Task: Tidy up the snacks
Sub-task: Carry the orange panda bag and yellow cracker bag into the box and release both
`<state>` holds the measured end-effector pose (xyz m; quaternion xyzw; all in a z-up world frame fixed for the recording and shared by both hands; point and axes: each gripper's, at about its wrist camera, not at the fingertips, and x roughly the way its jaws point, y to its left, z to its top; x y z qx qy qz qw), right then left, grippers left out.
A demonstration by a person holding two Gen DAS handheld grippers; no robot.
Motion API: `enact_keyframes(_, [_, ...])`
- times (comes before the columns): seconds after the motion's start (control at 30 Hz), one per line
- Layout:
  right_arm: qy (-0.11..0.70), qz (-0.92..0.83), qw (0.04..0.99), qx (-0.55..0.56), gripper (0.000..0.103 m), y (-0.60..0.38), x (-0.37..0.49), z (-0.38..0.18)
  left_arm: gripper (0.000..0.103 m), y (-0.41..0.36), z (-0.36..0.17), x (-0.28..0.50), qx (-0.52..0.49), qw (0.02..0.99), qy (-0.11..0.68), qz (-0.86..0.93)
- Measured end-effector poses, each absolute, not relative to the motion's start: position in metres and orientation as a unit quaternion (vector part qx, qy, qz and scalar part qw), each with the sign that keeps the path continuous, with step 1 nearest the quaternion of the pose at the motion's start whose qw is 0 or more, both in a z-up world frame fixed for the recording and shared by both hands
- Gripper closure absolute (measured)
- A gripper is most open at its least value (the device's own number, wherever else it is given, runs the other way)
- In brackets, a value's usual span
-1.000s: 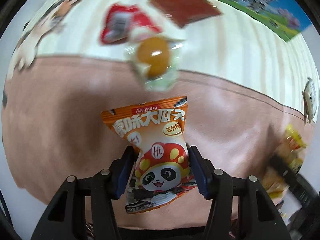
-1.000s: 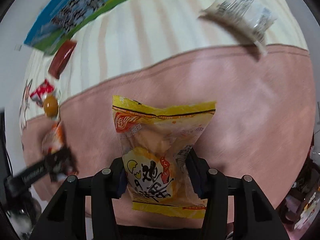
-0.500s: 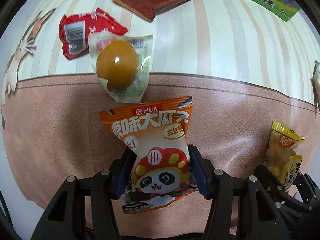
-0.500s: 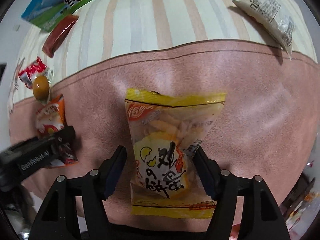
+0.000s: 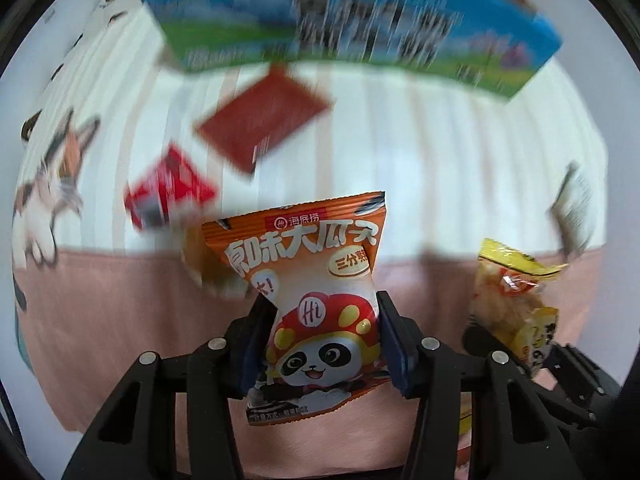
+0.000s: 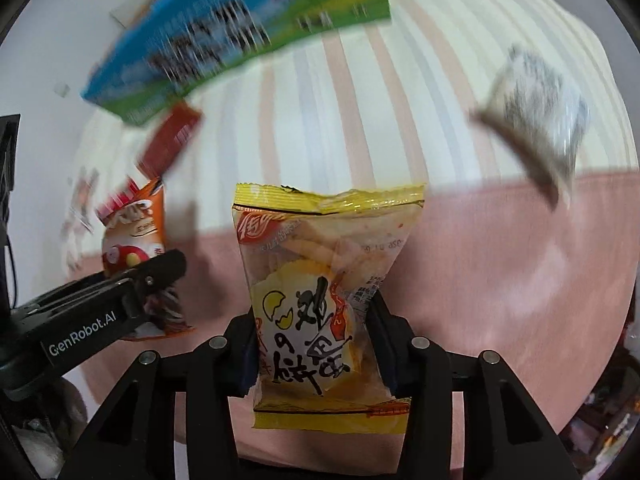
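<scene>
Both packets have lifted toward the blue box point(image 5: 352, 28). Left gripper point(image 5: 322, 344) pinches the orange packet point(image 5: 308, 280), right gripper point(image 6: 312, 340) the yellow packet point(image 6: 320, 280); likely boxing next

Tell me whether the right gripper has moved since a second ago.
Yes. The right gripper, shut on the yellow snack bag, has gone forward toward the blue-green box, which now looms larger and nearer in its view.
</scene>
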<state>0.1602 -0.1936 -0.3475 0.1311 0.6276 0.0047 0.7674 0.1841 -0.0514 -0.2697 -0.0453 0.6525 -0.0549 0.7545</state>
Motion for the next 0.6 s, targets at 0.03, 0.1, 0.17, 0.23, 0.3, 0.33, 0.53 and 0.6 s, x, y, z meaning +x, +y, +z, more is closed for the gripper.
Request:
enact_keyframes(0.03, [0.621,0.010,0.771,0.142,0.054,-0.196,0.167,-0.338,0.055,-0.052,-0.258,0.192,-0.050,0.759,0.646,-0.060])
enact_keyframes(0.1, [0.605,0.021,0.783,0.147,0.054,-0.199,0.190,-0.311,0.055,-0.051,-0.235,0.210,-0.059,0.769,0.633,-0.068])
enact_keyframes(0.17, [0.584,0.030,0.797,0.150,0.054,-0.199,0.211,-0.284,0.055,-0.049,-0.213,0.227,-0.065,0.780,0.618,-0.073])
enact_keyframes(0.23, [0.566,0.042,0.809,0.156,0.054,-0.199,0.233,-0.258,0.055,-0.034,-0.192,0.255,-0.064,0.790,0.605,-0.075])
enact_keyframes(0.3, [0.546,0.050,0.823,0.146,0.054,-0.191,0.255,-0.234,0.055,-0.030,-0.170,0.281,-0.064,0.799,0.593,-0.075])
enact_keyframes(0.33, [0.536,0.053,0.830,0.142,0.054,-0.190,0.267,-0.221,0.055,-0.028,-0.162,0.295,-0.065,0.803,0.588,-0.075])
enact_keyframes(0.53, [0.513,0.049,0.849,0.116,0.054,-0.185,0.347,-0.179,0.055,-0.016,-0.123,0.353,-0.041,0.817,0.572,-0.061])
enact_keyframes(0.6, [0.521,0.042,0.845,0.112,0.054,-0.187,0.373,-0.179,0.055,-0.007,-0.125,0.376,-0.034,0.814,0.578,-0.053])
